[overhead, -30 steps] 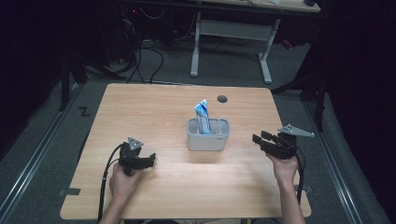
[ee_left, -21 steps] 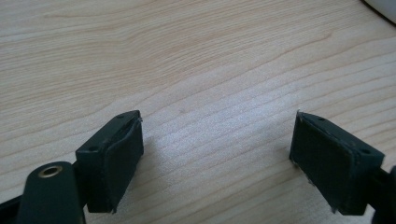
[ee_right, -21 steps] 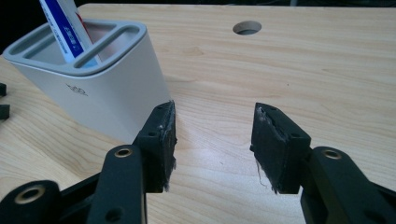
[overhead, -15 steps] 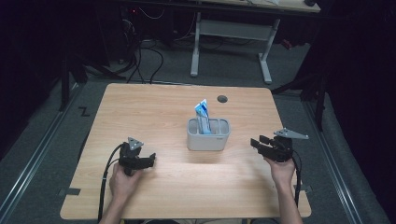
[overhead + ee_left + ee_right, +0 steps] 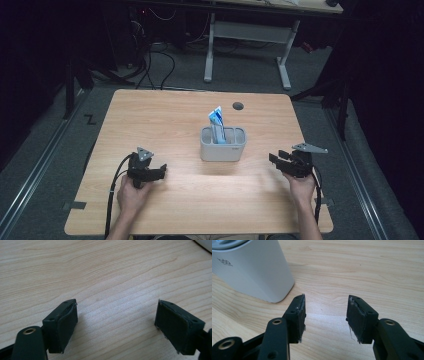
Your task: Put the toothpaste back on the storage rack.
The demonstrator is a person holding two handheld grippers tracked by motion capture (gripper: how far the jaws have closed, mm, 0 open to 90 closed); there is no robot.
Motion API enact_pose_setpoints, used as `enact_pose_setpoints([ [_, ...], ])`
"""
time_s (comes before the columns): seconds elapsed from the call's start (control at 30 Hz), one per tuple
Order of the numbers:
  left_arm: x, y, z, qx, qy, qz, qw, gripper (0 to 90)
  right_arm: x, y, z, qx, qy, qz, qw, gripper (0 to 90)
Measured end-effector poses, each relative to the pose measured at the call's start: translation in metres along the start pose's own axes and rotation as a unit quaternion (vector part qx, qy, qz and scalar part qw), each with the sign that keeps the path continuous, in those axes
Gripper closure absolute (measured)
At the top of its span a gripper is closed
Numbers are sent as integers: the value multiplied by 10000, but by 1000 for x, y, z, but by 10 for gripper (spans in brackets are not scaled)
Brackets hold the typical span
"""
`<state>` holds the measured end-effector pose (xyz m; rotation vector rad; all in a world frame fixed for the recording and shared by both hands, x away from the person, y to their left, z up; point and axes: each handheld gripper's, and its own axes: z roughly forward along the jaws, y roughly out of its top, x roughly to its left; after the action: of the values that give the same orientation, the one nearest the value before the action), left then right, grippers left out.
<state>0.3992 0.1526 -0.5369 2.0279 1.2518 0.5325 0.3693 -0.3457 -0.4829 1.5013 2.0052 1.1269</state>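
Both your left gripper (image 5: 159, 172) and right gripper (image 5: 275, 159) sit wide open, empty. The toothpaste tube (image 5: 217, 120) stands in the grey holder (image 5: 223, 150) mid-table; a careless sideways reach could tip that light holder.

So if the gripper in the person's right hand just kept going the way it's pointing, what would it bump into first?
Probably the grey holder. The right gripper points left toward it, over bare table. In the right gripper view the holder sits slightly off-line, so it might only graze it.
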Motion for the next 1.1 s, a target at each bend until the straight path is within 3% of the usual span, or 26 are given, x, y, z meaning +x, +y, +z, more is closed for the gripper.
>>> enact_pose_setpoints([
  [0.47, 0, 0, 0, 0, -29, 27, 10000, 201, 1, -12, 10, 215, -220, -91, 9995, 494],
  [0.83, 0, 0, 0, -2, -30, 28, 10000, 203, 5, -22, 24, 437, -445, -324, 9975, 494],
  [1.1, 0, 0, 0, -8, -18, 18, 10000, 203, 10, -26, 33, 536, -443, -506, 9963, 490],
])
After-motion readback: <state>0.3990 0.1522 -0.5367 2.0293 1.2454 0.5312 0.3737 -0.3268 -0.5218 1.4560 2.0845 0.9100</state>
